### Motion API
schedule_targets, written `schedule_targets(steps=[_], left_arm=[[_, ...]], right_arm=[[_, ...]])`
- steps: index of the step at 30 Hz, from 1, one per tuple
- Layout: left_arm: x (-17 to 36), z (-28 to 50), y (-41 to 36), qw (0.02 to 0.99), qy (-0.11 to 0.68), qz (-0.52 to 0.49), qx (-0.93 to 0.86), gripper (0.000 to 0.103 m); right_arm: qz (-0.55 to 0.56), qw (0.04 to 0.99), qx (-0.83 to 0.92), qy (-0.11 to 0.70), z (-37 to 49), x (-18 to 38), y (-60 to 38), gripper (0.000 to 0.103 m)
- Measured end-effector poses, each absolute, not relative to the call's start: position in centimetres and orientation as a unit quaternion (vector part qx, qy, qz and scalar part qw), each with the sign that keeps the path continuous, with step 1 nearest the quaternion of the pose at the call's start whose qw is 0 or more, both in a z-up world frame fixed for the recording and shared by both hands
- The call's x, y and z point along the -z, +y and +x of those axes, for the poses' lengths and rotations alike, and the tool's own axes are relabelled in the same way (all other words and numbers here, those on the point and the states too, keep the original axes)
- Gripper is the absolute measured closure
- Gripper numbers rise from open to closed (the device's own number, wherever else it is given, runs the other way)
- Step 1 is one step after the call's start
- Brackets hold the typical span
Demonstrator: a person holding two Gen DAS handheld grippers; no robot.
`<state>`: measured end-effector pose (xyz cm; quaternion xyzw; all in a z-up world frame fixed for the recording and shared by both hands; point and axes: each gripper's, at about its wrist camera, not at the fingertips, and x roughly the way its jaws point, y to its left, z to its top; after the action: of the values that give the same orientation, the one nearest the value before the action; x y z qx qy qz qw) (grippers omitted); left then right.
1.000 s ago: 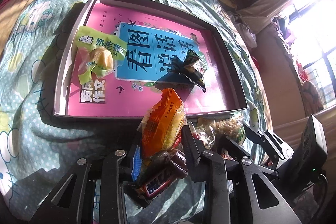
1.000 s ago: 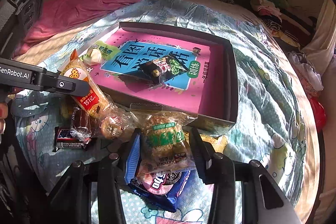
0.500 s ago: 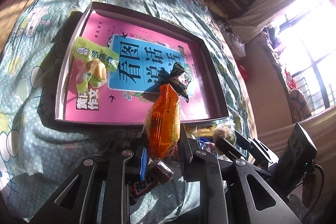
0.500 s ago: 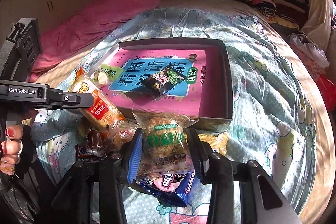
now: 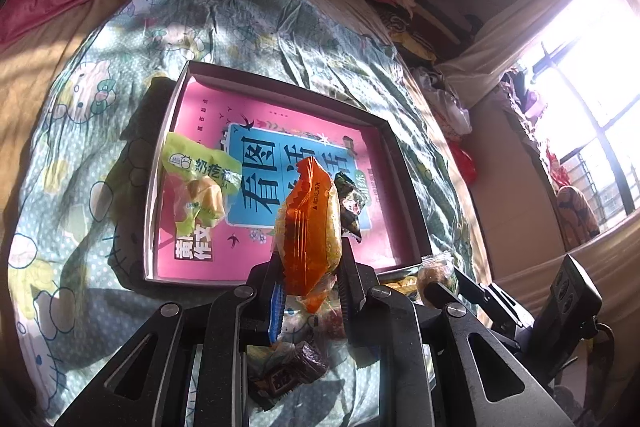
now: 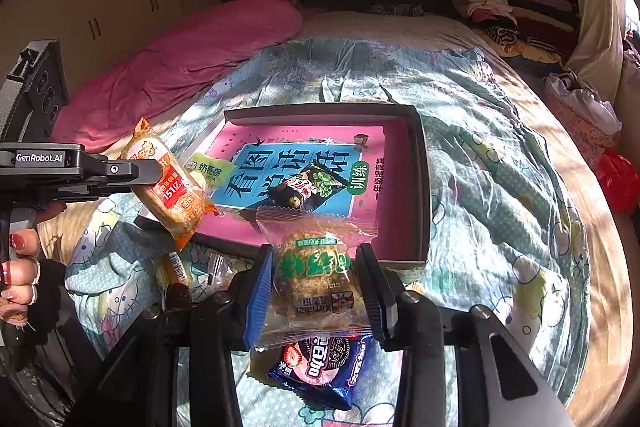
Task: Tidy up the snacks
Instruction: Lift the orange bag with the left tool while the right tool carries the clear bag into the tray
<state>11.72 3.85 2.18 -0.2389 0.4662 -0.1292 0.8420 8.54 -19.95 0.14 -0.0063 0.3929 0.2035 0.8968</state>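
My left gripper point(image 5: 308, 259) is shut on an orange snack packet point(image 5: 310, 227), held upright above the near rim of the dark shallow box point(image 5: 404, 187). In the right wrist view that packet point(image 6: 172, 191) hangs at the left in the left gripper point(image 6: 136, 171). My right gripper point(image 6: 316, 279) is shut on a clear packet with a green label point(image 6: 316, 267), just short of the box's point(image 6: 422, 167) near wall. A pink book lines the box. On it lie a yellow-green packet point(image 5: 196, 187) and a dark packet point(image 6: 316, 187).
Below the right gripper a blue cookie packet point(image 6: 320, 367) lies on the cartoon-print quilt. A brown chocolate bar point(image 5: 292, 375) lies under the left gripper. A pink blanket point(image 6: 180, 67) is bunched at the far left, clothes point(image 6: 500, 7) at the far right. A hand point(image 6: 20, 279) shows at the left edge.
The left jaws closed tight on the orange packet and lifted it off the pile. Both grippers rose with their packets, and the box now sits lower and smaller in both views.
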Motion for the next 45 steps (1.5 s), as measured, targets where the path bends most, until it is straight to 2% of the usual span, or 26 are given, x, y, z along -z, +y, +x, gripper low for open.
schedule_targets(steps=[45], left_arm=[[1.9, 16.2, 3.5, 0.829, 0.493, -0.238, 0.111, 0.08]], right_arm=[[0.012, 0.893, -0.168, 0.416, 14.9, 1.6, -19.6, 0.061]])
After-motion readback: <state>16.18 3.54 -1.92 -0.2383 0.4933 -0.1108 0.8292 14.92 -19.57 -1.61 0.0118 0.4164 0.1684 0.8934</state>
